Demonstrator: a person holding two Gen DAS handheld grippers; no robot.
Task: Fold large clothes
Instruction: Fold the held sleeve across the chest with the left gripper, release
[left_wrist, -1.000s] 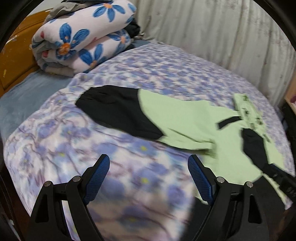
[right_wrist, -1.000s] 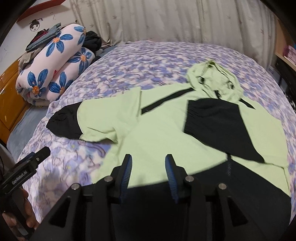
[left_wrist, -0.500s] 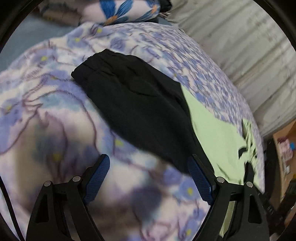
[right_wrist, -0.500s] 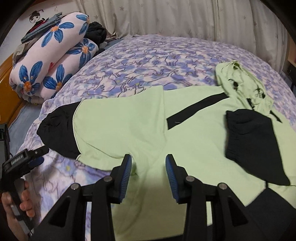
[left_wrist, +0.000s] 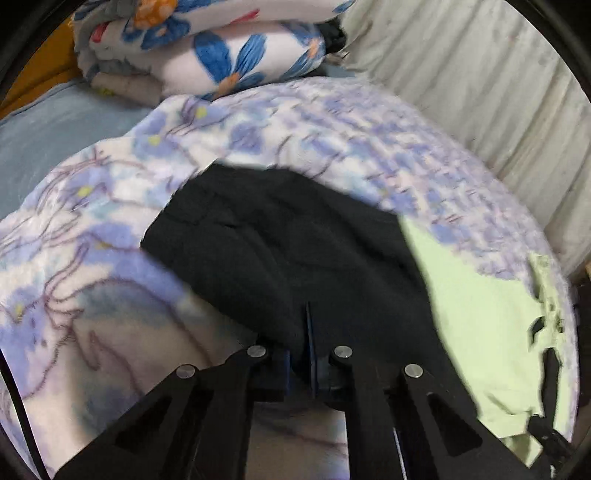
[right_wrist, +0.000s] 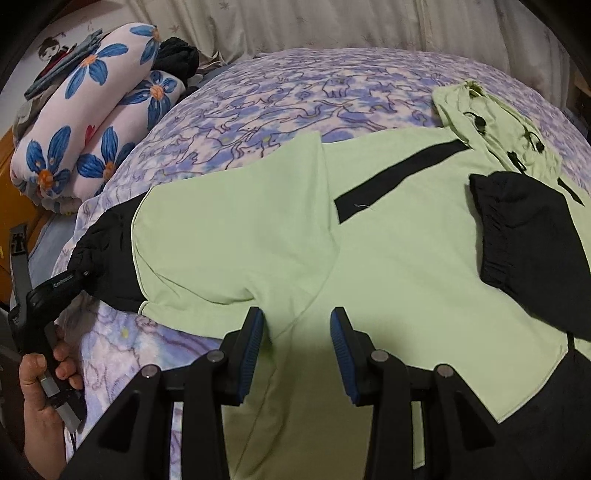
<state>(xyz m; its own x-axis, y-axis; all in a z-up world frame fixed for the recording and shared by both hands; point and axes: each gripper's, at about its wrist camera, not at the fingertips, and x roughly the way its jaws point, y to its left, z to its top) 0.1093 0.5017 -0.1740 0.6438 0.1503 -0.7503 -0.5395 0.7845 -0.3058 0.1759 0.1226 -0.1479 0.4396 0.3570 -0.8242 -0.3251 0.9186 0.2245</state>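
The left gripper (left_wrist: 301, 354) has its blue pads drawn together on the edge of the black cuff (left_wrist: 280, 251) of the hoodie's sleeve, pinching the dark cloth between them. From the right wrist view the same gripper shows at the far left, its black body (right_wrist: 55, 291) reaching onto that cuff (right_wrist: 105, 254) while the person's hand (right_wrist: 40, 391) grips the handle below.

The light green hoodie (right_wrist: 369, 258) lies spread on the bed (right_wrist: 295, 92), straight ahead of the right gripper (right_wrist: 297, 332). That gripper stands partly open, its jaws a moderate gap apart, holding nothing; it hovers over the green cloth near the underarm, where the sleeve meets the body. Whether its pads touch the cloth cannot be told.

Ahead and to the left of the right gripper, the green sleeve runs out to the black cuff. Ahead and to the right, the other sleeve lies folded across the chest, its black lower part (right_wrist: 532, 243) on top of the green body. Beyond that, the hood (right_wrist: 491, 122) lies flat at the far right. A black stripe (right_wrist: 399, 177) crosses the chest.

Far ahead and left of both grippers, a rolled quilt (right_wrist: 92, 133) with blue flowers sits at the head of the bed, and a pale curtain (right_wrist: 332, 26) hangs behind it.
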